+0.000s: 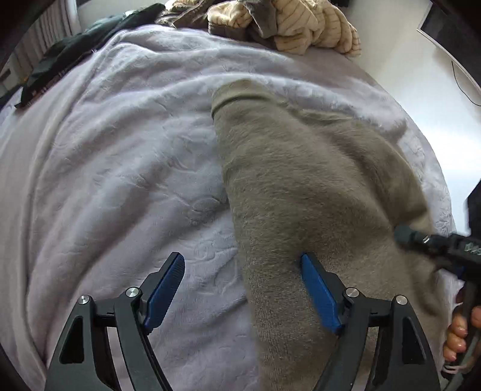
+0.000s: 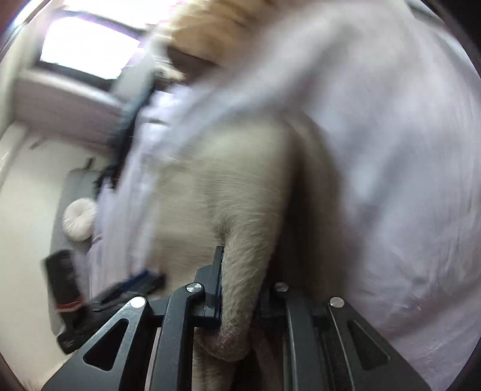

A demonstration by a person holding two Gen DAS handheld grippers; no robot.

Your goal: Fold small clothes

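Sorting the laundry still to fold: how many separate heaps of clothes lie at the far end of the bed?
2: a cream ribbed knit heap at the far right, and a dark green clothes heap at the far left. More may lie beyond view.

- Lavender fleece blanket (image 1: 120, 150), rumpled, spread over the bed.
- Cream ribbed cloth (image 1: 300, 27) heaped at far edge.
- Dark green cloth (image 1: 75, 51) along the left edge.

left claw (image 1: 240, 267): spread wide, one pad on grey sock (image 1: 294, 186) | lilac blanket (image 1: 105, 165) underneath
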